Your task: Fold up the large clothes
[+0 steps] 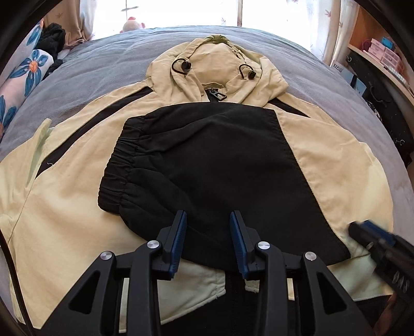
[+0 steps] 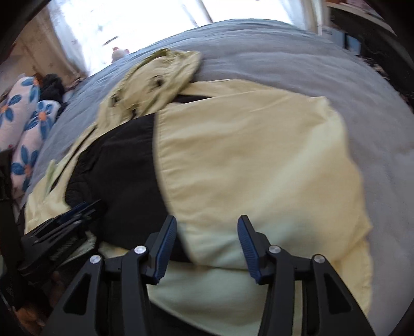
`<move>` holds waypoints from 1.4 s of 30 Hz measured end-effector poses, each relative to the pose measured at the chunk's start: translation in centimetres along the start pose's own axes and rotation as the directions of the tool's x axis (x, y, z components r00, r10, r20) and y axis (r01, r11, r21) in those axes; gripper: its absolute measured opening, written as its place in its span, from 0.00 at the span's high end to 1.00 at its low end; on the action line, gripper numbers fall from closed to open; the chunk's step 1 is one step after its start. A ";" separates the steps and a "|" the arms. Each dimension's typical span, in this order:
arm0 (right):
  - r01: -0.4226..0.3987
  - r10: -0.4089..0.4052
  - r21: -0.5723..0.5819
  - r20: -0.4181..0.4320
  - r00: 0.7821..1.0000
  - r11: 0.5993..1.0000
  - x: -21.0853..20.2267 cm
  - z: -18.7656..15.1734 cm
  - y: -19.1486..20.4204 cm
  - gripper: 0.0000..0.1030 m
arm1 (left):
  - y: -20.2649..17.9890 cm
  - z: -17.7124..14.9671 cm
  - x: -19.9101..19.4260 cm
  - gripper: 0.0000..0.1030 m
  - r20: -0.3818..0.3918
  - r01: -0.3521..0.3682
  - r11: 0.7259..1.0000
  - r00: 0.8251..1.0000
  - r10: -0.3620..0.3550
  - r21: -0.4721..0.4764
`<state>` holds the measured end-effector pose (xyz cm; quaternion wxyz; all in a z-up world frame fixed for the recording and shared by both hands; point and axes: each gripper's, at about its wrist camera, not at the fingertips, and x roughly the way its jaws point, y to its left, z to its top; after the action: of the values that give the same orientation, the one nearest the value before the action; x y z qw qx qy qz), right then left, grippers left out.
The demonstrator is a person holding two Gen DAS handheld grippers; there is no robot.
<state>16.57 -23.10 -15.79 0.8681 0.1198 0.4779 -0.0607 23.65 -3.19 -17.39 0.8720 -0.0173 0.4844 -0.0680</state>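
Observation:
A cream and black hooded jacket (image 1: 77,206) lies front up on a grey bed (image 1: 103,59), hood (image 1: 214,59) at the far end. Its black sleeve (image 1: 207,155) is folded across the chest, elastic cuff (image 1: 116,168) to the left. My left gripper (image 1: 208,214) hovers open over the sleeve's near part with nothing between its fingers. In the right wrist view, my right gripper (image 2: 207,219) stands open above the jacket's cream side panel (image 2: 245,155), not pinching any cloth. Each gripper shows blurred in the other's view: the right gripper (image 1: 375,240) and the left gripper (image 2: 77,209).
A floral pillow (image 1: 28,69) and dark clothes (image 1: 53,38) lie at the bed's far left. A plush toy (image 1: 132,24) sits by the bright window. Shelves with boxes (image 1: 383,54) stand to the right. Bare grey bedding (image 2: 310,51) surrounds the jacket.

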 end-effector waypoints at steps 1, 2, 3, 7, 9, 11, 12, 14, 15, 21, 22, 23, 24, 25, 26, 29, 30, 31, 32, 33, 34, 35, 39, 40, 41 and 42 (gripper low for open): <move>0.049 -0.049 0.015 0.014 0.999 0.999 -0.2 0.1 -1.3 0.53 | 0.1 0.1 0.0 0.67 -0.002 0.003 1.000 1.000 -0.003 -0.001; 0.096 -0.097 0.033 0.025 0.995 0.995 -0.4 0.0 -2.7 0.53 | 0.3 0.2 0.0 0.67 -0.002 0.002 1.000 1.000 -0.002 -0.001; 0.138 -0.140 0.051 0.029 0.990 0.989 -0.6 -0.1 -4.1 0.53 | 0.4 0.2 0.0 0.67 -0.001 -0.005 1.000 1.000 0.005 0.000; 0.201 -0.204 0.119 0.015 0.979 0.972 -1.0 -0.6 -7.4 0.54 | 1.3 0.3 0.0 0.58 0.006 -0.019 1.000 1.000 0.019 -0.009; 0.234 -0.237 0.130 0.014 0.971 0.964 -1.2 -0.8 -7.8 0.54 | 1.6 0.4 0.1 0.56 0.005 -0.012 1.000 1.000 0.012 -0.023; 0.228 -0.233 0.148 0.012 0.973 0.962 -1.2 -0.9 -8.0 0.53 | 1.6 0.6 0.2 0.55 0.003 -0.008 1.000 1.000 0.009 -0.024; 0.229 -0.233 0.154 0.011 0.972 0.961 -1.3 -1.0 -8.0 0.53 | 1.5 0.6 0.2 0.54 0.003 -0.011 1.000 1.000 0.011 -0.021; 0.232 -0.236 0.157 0.007 0.972 0.960 -1.5 -0.9 -7.9 0.53 | 1.4 0.6 0.1 0.53 0.005 -0.024 1.000 1.000 0.024 -0.012; 0.230 -0.234 0.162 0.007 0.972 0.960 -1.6 -0.9 -7.9 0.53 | 1.3 0.6 -0.1 0.53 0.007 -0.031 0.999 0.999 0.031 -0.006; 0.182 -0.187 0.194 0.008 0.982 0.964 -2.6 -0.9 -7.4 0.52 | 1.0 0.6 -1.6 0.51 0.028 -0.035 0.999 0.999 0.035 -0.011; 0.171 -0.176 0.198 0.007 0.984 0.965 -2.8 -1.0 -7.2 0.52 | 0.8 0.6 -1.9 0.51 0.032 -0.035 0.999 0.999 0.035 -0.009; 0.166 -0.171 0.199 0.007 0.985 0.966 -2.9 -1.2 -7.1 0.52 | 0.7 0.5 -2.3 0.51 0.037 -0.037 0.999 0.999 0.037 -0.009; 0.163 -0.168 0.203 0.006 0.986 0.966 -3.1 -1.3 -7.0 0.52 | 0.5 0.4 -2.7 0.51 0.040 -0.036 0.999 0.999 0.037 -0.008; 0.161 -0.165 0.205 0.004 0.986 0.966 -3.2 -1.5 -6.9 0.52 | 0.3 0.3 -3.0 0.51 0.040 -0.035 0.999 0.999 0.035 -0.007; 0.155 -0.159 0.207 0.002 0.987 0.966 -3.4 -1.7 -6.8 0.52 | 0.1 0.1 -3.4 0.51 0.040 -0.032 0.999 0.999 0.032 -0.007; 0.140 -0.143 0.210 -0.003 0.990 0.968 -3.7 -2.2 -6.4 0.52 | -0.5 -0.4 -4.4 0.51 0.046 -0.018 1.000 0.999 0.019 -0.010; 0.140 -0.142 0.206 -0.003 0.990 0.968 -4.0 -2.4 -6.1 0.52 | -0.7 -0.5 -4.6 0.51 0.047 -0.017 1.000 0.999 0.018 -0.011; 0.140 -0.142 0.203 -0.002 0.990 0.969 -4.2 -2.5 -6.0 0.52 | -0.9 -0.7 -4.9 0.51 0.045 -0.017 1.000 0.999 0.017 -0.009; 0.141 -0.144 0.201 -0.002 0.990 0.969 -4.4 -2.6 -5.9 0.52 | -1.1 -0.9 -5.1 0.51 0.040 -0.019 1.000 0.999 0.020 -0.006; 0.141 -0.143 0.202 -0.002 0.990 0.969 -4.7 -2.8 -5.7 0.52 | -1.3 -1.1 -5.4 0.51 0.035 -0.022 1.000 0.999 0.022 -0.002; 0.137 -0.139 0.205 -0.003 0.990 0.969 -4.9 -3.0 -5.7 0.52 | -1.4 -1.3 -5.6 0.51 0.030 -0.024 1.000 0.999 0.024 -0.001; 0.129 -0.131 0.209 -0.004 0.991 0.969 -5.2 -3.1 -5.5 0.52 | -1.5 -1.6 -5.9 0.51 0.023 -0.024 1.000 0.999 0.024 -0.002; 0.105 -0.108 0.204 0.002 0.994 0.973 -6.2 -3.7 -4.7 0.52 | -1.8 -2.7 -7.7 0.51 0.018 -0.009 1.000 1.000 0.009 -0.008; 0.100 -0.103 0.198 0.005 0.995 0.975 -6.6 -3.9 -4.3 0.52 | -1.8 -3.0 -8.1 0.51 0.017 -0.008 1.000 1.000 0.008 -0.004; 0.095 -0.098 0.192 0.007 0.995 0.977 -7.0 -4.1 -4.1 0.52 | -1.9 -3.3 -8.7 0.51 0.019 -0.009 1.000 1.000 0.009 0.001; 0.088 -0.091 0.188 0.009 0.996 0.978 -7.3 -4.3 -3.8 0.52 | -1.9 -3.7 -9.2 0.51 0.019 -0.009 1.000 1.000 0.009 0.005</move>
<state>8.31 -25.66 -12.44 0.8535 0.1786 0.4674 -0.1454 15.55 -3.74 -11.40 0.8770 -0.0133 0.4760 -0.0651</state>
